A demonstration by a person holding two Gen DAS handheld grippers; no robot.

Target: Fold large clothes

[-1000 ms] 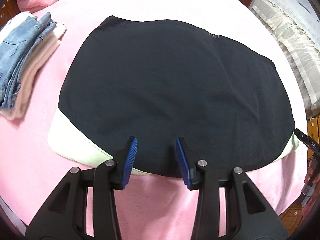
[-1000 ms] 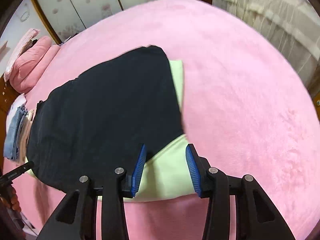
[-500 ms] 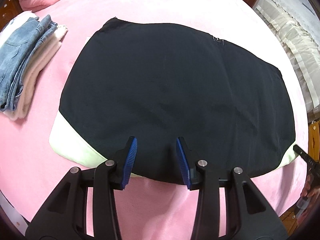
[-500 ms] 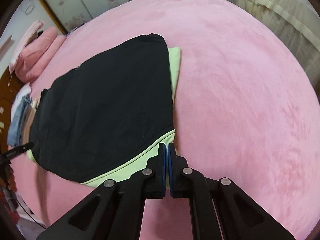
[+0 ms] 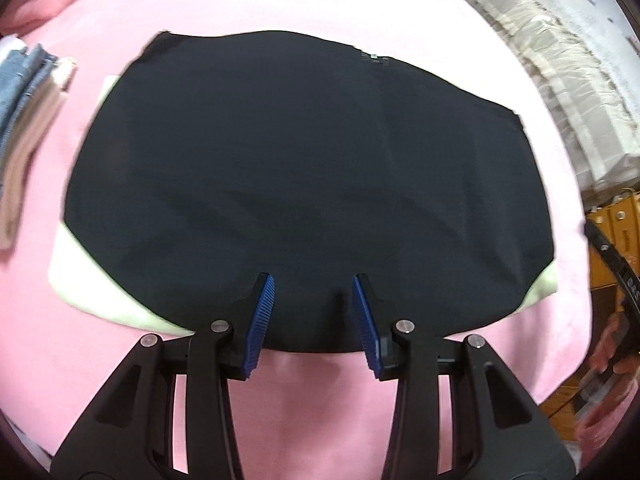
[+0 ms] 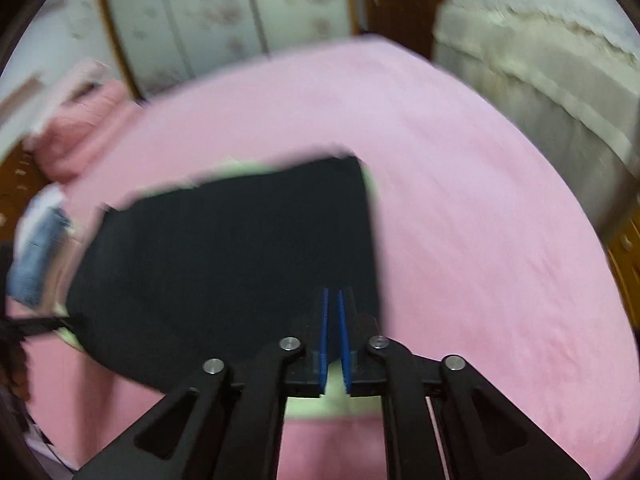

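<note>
A large garment [image 5: 304, 184] lies spread on the pink bed [image 5: 320, 4] — a black layer on top, pale green fabric [image 5: 84, 292] showing past its near corners. Its near hem runs just under and ahead of the left gripper [image 5: 313, 320], whose fingers stand moderately apart with nothing between them; the black hem sits below the gap, not pinched.

In the right wrist view the right gripper [image 6: 333, 334] has its blue fingers [image 6: 323, 336] nearly together and the gap is opening. A slip of pale green shows low between them, at the garment's near right corner, but the frame is blurred and I cannot tell whether the pads press on it.

To the left of the left fingers, well apart from the garment, is a stack of folded clothes [image 5: 28, 116].

My reading is that the step in hand is taking the near edge with both grippers to carry it over. To do it well:
- Bite both layers — black and green — so they travel as 1.
- Match the 2 grips, each at a corner, not mid-hem.
- Lift evenly, keep the edge taut, and lay it square on the far hem.
</note>
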